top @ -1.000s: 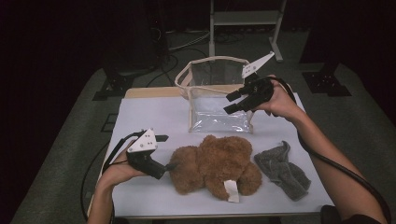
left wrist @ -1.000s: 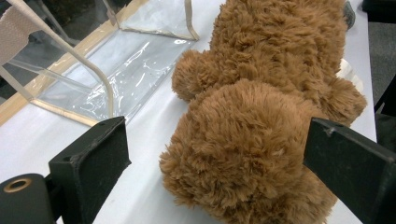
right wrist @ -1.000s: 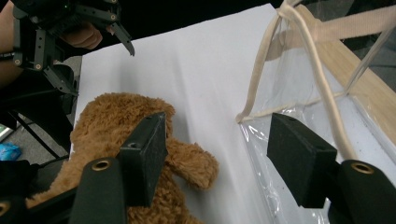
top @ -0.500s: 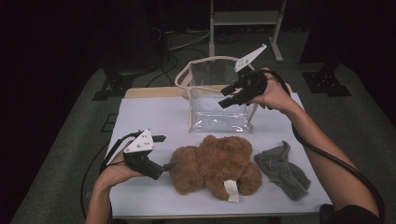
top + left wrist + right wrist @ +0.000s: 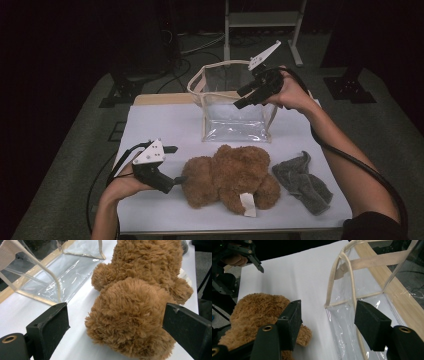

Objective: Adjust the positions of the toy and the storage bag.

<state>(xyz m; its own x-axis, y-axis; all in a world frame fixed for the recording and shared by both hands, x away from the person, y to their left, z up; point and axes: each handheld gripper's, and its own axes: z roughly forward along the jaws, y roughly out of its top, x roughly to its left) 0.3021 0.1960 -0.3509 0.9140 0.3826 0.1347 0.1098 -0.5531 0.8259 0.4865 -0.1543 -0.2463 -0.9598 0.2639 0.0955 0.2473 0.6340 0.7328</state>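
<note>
Grippers both released: left gripper [image 5: 179, 180] flanks fluffy brown teddy bear [image 5: 230, 175]; right gripper [image 5: 242, 97] hovers at twelve o'clock over clear plastic tote bag [image 5: 235, 125].

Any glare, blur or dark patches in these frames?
High view: table well lit, surroundings nearly black, image soft. Left gripper view: teddy bear sharp, glare streaks on the clear bag. Right gripper view: near jaws slightly soft, sheen on the bag's plastic, dark top-left corner.

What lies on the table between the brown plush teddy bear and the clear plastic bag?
Nothing: between the brown plush teddy bear and the clear plastic bag is bare white tabletop, in the high view.
</note>
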